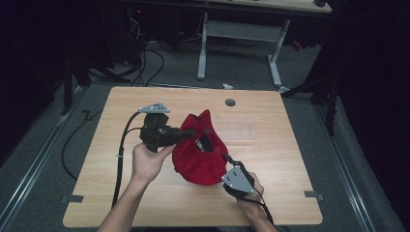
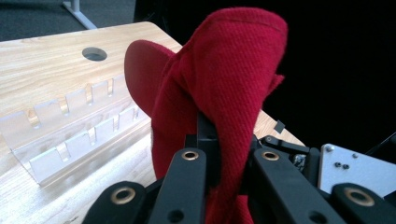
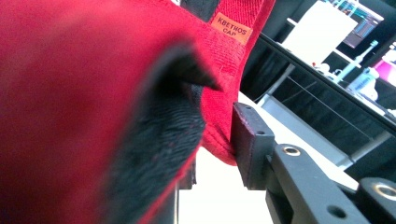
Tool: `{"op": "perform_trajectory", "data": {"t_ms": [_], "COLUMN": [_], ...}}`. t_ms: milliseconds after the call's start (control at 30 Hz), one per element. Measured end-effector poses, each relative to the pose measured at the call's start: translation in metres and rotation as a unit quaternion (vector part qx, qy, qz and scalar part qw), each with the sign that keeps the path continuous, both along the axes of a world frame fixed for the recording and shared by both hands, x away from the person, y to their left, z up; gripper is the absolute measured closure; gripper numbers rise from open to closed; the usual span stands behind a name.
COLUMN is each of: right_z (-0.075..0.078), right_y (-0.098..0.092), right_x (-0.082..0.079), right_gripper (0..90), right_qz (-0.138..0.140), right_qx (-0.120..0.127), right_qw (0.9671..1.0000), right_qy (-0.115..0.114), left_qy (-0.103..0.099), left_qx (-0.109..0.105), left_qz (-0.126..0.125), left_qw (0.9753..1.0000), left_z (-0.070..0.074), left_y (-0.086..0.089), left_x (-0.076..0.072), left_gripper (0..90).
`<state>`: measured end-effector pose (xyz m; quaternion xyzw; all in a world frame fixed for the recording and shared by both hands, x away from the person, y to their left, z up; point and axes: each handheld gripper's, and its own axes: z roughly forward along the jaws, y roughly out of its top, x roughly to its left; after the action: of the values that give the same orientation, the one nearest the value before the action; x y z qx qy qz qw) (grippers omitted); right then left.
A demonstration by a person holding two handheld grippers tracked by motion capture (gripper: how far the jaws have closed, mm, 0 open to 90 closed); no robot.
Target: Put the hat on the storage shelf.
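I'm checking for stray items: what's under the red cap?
The cap rests on the table, pinched by the left hand-held gripper and right hand-held gripper. Its underside is covered, so anything beneath cannot be seen.

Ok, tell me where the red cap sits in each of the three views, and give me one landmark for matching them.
High view: the red cap lies mid-table, between the left gripper and the right gripper.
Left gripper view: centre, a fold of it rising from between the closed jaws.
Right gripper view: the left and top of the picture, its edge between the jaws, orange label up top.
Shared landmark: the wooden table, showing in the high and left gripper views.
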<state>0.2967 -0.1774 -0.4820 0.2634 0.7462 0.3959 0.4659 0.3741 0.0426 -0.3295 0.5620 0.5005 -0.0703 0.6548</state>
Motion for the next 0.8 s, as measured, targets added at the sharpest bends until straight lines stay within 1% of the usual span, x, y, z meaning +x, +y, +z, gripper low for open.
{"op": "perform_trajectory", "data": {"t_ms": [67, 133, 233, 333, 367, 400, 433, 467, 500, 567, 633, 667, 733, 800], "right_z": [0.001, 0.002, 0.003, 0.005, 0.005, 0.007, 0.007, 0.008, 0.009, 0.011, 0.011, 0.011, 0.011, 0.012], "right_y": [-0.002, -0.002, 0.001, 0.006, 0.008, 0.009, 0.012, 0.013, 0.015, 0.016, 0.016, 0.016, 0.014, 0.012], "right_x": [-0.002, -0.005, -0.008, -0.013, -0.015, -0.015, -0.017, -0.018, -0.019, -0.018, -0.018, -0.018, -0.017, -0.016], "right_gripper": [75.3, 77.6, 80.8, 83.9, 84.5, 85.0, 85.4, 85.7, 85.8, 85.9, 85.9, 85.9, 85.9, 85.9], "right_qz": [0.01, 0.026, 0.048, 0.075, 0.082, 0.095, 0.098, 0.102, 0.106, 0.12, 0.124, 0.128, 0.133, 0.137], "right_qx": [-0.011, -0.028, -0.054, -0.085, -0.09, -0.11, -0.112, -0.116, -0.118, -0.126, -0.121, -0.121, -0.121, -0.116], "right_qw": [0.9999, 0.9993, 0.9973, 0.9934, 0.9923, 0.9893, 0.9886, 0.9876, 0.9866, 0.9839, 0.9832, 0.9825, 0.9812, 0.9807], "right_qy": [0.002, 0.005, 0.015, 0.018, 0.022, 0.018, 0.025, 0.03, 0.035, 0.042, 0.058, 0.061, 0.069, 0.077], "left_qy": [-0.001, -0.002, 0.003, 0.001, 0.002, 0.003, 0.003, 0.001, -0.002, -0.006, -0.01, -0.013, -0.021, -0.028], "left_qx": [-0.001, -0.001, -0.008, -0.014, -0.016, -0.017, -0.019, -0.021, -0.023, -0.03, -0.039, -0.041, -0.045, -0.048], "left_qz": [0.0, 0.002, 0.005, 0.008, 0.008, 0.009, 0.009, 0.008, 0.007, 0.01, 0.015, 0.018, 0.024, 0.031], "left_qw": [1.0, 1.0, 0.9999, 0.9999, 0.9998, 0.9998, 0.9998, 0.9998, 0.9997, 0.9995, 0.9991, 0.9989, 0.9985, 0.998], "left_z": [0.0, -0.001, -0.003, -0.004, -0.004, -0.005, -0.005, -0.005, -0.004, -0.004, -0.003, -0.003, -0.003, -0.004], "left_y": [0.002, 0.005, 0.009, 0.014, 0.015, 0.015, 0.016, 0.016, 0.017, 0.019, 0.022, 0.023, 0.027, 0.031], "left_x": [0.0, 0.0, 0.001, 0.002, 0.002, 0.002, 0.002, 0.002, 0.002, 0.002, 0.001, 0.001, 0.0, -0.001], "left_gripper": [85.7, 84.9, 83.1, 81.4, 80.5, 79.4, 78.1, 74.1, 74.1, 66.8, 58.1, 54.9, 49.8, 45.8]}}
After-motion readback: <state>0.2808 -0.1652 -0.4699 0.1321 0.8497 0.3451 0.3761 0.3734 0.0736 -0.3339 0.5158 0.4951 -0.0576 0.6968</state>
